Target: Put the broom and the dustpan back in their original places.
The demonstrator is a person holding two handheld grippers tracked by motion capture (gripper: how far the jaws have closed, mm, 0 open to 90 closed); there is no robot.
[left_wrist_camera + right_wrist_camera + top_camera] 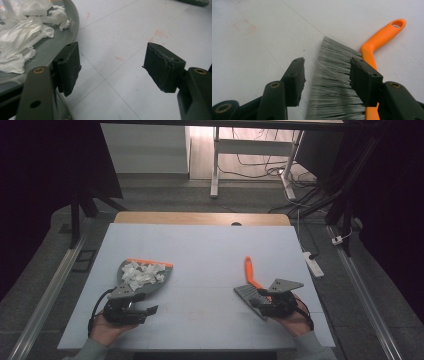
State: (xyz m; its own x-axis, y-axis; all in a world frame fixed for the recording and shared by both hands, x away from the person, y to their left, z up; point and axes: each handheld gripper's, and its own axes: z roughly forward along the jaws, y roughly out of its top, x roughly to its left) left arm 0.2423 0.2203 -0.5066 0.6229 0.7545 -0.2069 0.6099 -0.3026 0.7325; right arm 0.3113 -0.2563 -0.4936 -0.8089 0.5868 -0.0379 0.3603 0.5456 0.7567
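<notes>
A grey dustpan with an orange back edge lies on the left of the table, and torn white paper scraps are heaped in it. My left gripper rests just in front of it, open. In the left gripper view its jaws hold nothing, and the dustpan rim with the paper scraps is beside one jaw. On the right lies a brush with an orange handle. My right gripper is open and straddles the brush's grey bristles, with its orange handle beyond. The right gripper is at the brush head.
The pale grey mat covers the table, with faint red marks on it and a wooden edge at the back. Beyond stand a white desk frame and floor cables; a power strip lies to the right.
</notes>
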